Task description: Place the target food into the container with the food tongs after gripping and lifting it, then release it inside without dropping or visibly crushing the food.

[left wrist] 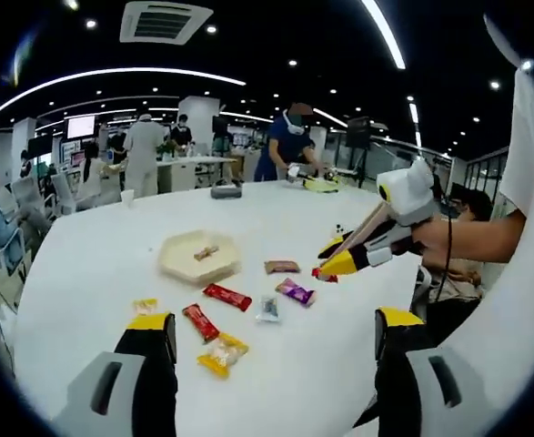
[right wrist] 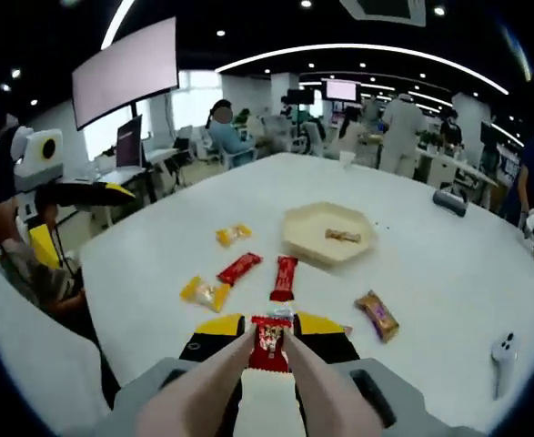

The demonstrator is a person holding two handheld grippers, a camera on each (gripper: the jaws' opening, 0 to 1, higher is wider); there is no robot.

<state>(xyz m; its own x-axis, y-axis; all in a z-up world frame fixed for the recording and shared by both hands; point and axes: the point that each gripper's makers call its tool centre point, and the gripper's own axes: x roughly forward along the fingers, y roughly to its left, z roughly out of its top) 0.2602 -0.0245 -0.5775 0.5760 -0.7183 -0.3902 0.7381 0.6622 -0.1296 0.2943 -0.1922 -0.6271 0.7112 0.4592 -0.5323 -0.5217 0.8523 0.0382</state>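
Note:
My right gripper (right wrist: 270, 325) is shut on a pair of beige food tongs (right wrist: 214, 387), and the tong tips pinch a red wrapped snack (right wrist: 271, 344) just above the white table. In the left gripper view that same gripper (left wrist: 337, 255) comes in from the right with the tongs (left wrist: 368, 228) and the red snack (left wrist: 324, 274) at their tips. A beige hexagonal tray (right wrist: 296, 244) (left wrist: 171, 266) lies further out with one brown snack (right wrist: 344, 236) (left wrist: 206, 252) inside. My left gripper (left wrist: 274, 332) is open over the near table and holds nothing; it also shows at the left edge (right wrist: 103, 193).
Loose snacks lie on the table (left wrist: 94, 264): two red bars (left wrist: 227, 296) (left wrist: 200, 321), yellow packets (left wrist: 223, 353) (left wrist: 145, 306), a clear one (left wrist: 268, 309), a purple one (left wrist: 296, 291), a brown one (left wrist: 282, 267). A small white device (right wrist: 503, 350) lies at the right. People stand at the far side.

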